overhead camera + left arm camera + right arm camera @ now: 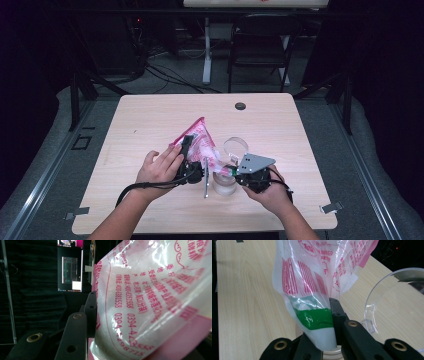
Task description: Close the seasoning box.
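Nearest the high camera, two forearms reach in from six o'clock, meeting over the middle of the desk (150, 115) around a pink-and-white plastic bag (202, 142) held tilted above it. From overhead the left gripper (187, 150) is clenched on the bag's upper pink part, toward ten o'clock, while the right gripper (231, 171) pinches its lower end at four o'clock. Only the right gripper view reveals a green band (317, 317) across the bag's narrowed neck, clamped between the jaws over a jar mouth (333, 352) just below. White granules and red printed text fill the bag in the left gripper view. A clear lid (235, 146) lies on the desk just beyond the jar (224, 184), toward one o'clock.
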A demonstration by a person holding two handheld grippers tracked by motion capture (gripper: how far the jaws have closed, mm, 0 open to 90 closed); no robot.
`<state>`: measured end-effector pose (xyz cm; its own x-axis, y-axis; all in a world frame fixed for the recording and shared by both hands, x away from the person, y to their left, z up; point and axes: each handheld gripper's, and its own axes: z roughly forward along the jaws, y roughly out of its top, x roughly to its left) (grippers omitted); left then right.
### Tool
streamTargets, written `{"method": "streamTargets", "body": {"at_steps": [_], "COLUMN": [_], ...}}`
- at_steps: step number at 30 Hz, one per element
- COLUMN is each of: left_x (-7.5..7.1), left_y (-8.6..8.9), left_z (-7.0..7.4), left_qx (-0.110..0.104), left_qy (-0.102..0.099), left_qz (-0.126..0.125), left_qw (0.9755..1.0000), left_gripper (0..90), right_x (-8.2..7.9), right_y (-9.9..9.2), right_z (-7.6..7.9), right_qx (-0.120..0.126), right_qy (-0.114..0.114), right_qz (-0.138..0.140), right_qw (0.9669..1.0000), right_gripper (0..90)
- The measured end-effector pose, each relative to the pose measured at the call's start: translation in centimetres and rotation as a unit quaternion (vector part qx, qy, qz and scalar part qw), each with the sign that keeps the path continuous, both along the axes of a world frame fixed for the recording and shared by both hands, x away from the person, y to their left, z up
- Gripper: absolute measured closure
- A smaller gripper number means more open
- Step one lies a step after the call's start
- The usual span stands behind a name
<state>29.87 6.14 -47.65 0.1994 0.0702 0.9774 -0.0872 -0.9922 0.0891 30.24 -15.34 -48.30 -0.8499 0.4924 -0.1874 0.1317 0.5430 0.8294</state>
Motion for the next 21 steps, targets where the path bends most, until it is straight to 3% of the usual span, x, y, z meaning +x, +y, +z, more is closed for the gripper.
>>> {"method": "streamTargets", "body": {"at_steps": [21], "left_x": [-0.02], "left_y": [-0.05], "left_z": [0.09], "left_qx": [0.001], "left_qy": [-0.003], "left_qz": [-0.001], "left_qw": [1.0000], "left_gripper": [65.3], "right_x": [-0.01], "right_y": [0.03], "right_z": [-0.04], "right_qx": [-0.003], "right_qy": [0.000], "right_qz": [-0.001], "right_qw": [1.0000], "right_gripper": [90.0]}}
